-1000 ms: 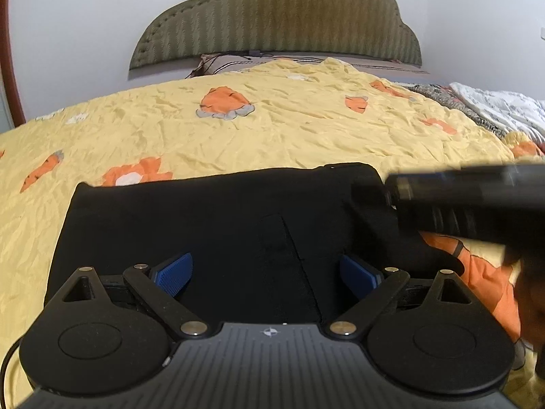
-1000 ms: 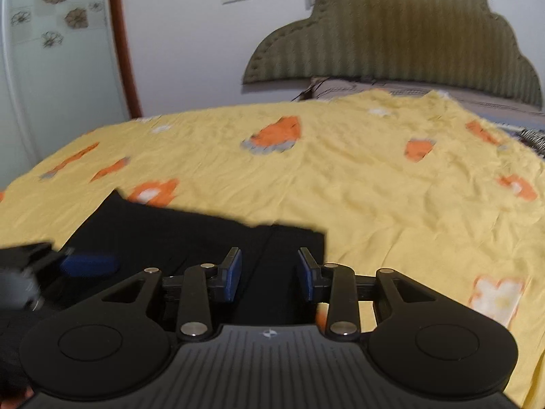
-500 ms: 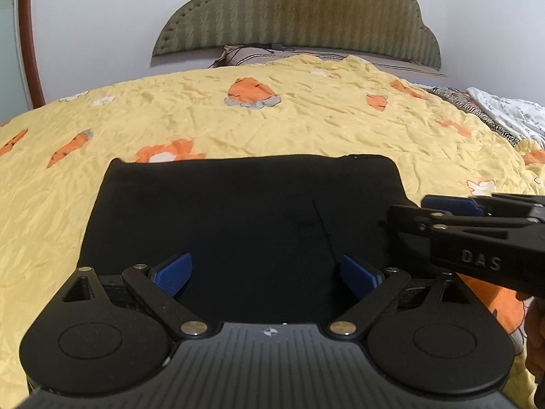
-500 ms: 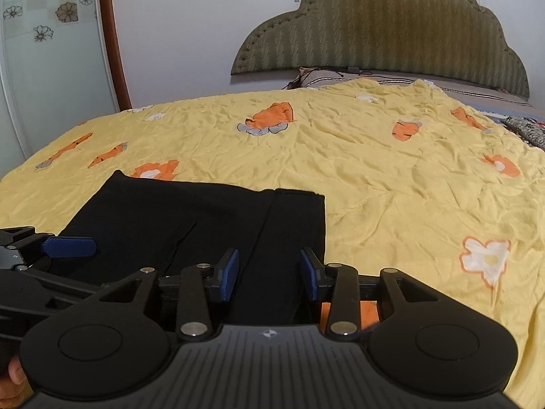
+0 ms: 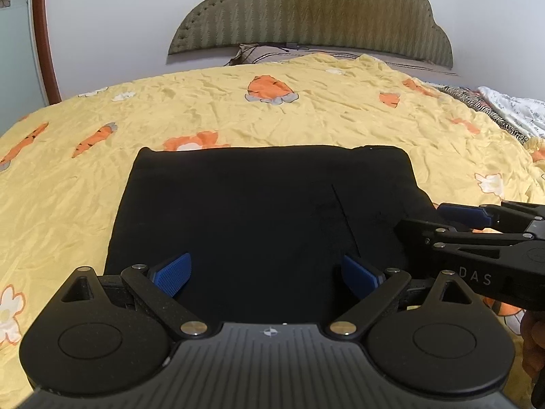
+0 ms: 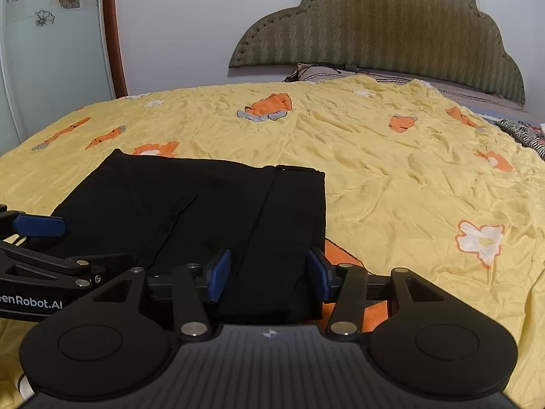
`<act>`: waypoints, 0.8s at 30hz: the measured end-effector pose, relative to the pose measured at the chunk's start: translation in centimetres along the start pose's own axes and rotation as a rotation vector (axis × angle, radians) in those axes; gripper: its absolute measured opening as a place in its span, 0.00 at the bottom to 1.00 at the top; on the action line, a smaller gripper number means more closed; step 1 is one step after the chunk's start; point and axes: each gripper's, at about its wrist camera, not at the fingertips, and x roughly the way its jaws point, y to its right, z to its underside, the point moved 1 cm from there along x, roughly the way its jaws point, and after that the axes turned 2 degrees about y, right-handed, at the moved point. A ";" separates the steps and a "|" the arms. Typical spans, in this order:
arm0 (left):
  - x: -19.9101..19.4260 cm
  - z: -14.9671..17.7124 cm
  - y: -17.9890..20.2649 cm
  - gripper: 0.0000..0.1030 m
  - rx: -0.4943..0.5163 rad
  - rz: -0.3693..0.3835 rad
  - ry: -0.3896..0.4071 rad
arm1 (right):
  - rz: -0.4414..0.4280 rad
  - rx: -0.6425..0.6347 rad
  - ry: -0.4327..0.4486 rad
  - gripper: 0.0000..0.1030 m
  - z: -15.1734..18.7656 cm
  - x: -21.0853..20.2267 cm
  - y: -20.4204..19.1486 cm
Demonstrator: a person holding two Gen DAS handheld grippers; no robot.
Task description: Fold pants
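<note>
Pants point(image 5: 265, 218) lie folded on the bed point(image 5: 306, 119), directly ahead of both claws. Your left claw point(image 5: 265, 274) stands wide; your right claw point(image 6: 269, 274), jaws just widened, straddles the right edge, apparently ungripped.

Pants point(image 5: 259, 211) near edge hidden — behind gripper bodies (both views).

Left gripper point(image 5: 265, 274) points forward and down, jaws spread wide, nothing pressed between its pads. Right gripper point(image 6: 269, 274), at its 3 o'clock, jaws part open and just been widening, pads gripping nothing.
</note>
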 end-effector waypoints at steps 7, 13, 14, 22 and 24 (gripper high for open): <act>-0.5 0.5 -0.3 0.94 -0.008 -0.004 -0.011 | 0.013 -0.012 0.001 0.54 0.6 -0.4 -0.3; -1.2 1.4 -1.2 0.94 -0.040 -0.005 -0.006 | 0.050 0.030 0.068 0.58 1.1 -2.4 -0.9; -1.5 1.6 -1.3 0.94 -0.044 -0.010 0.000 | 0.041 0.028 0.073 0.58 1.3 -2.7 -1.2; -2.9 3.4 -2.2 0.95 -0.068 -0.044 0.040 | 0.049 -0.040 0.048 0.75 3.5 -2.8 -2.8; -3.4 3.8 -2.3 0.94 -0.066 -0.051 0.050 | 0.043 -0.020 0.037 0.77 3.5 -2.7 -2.5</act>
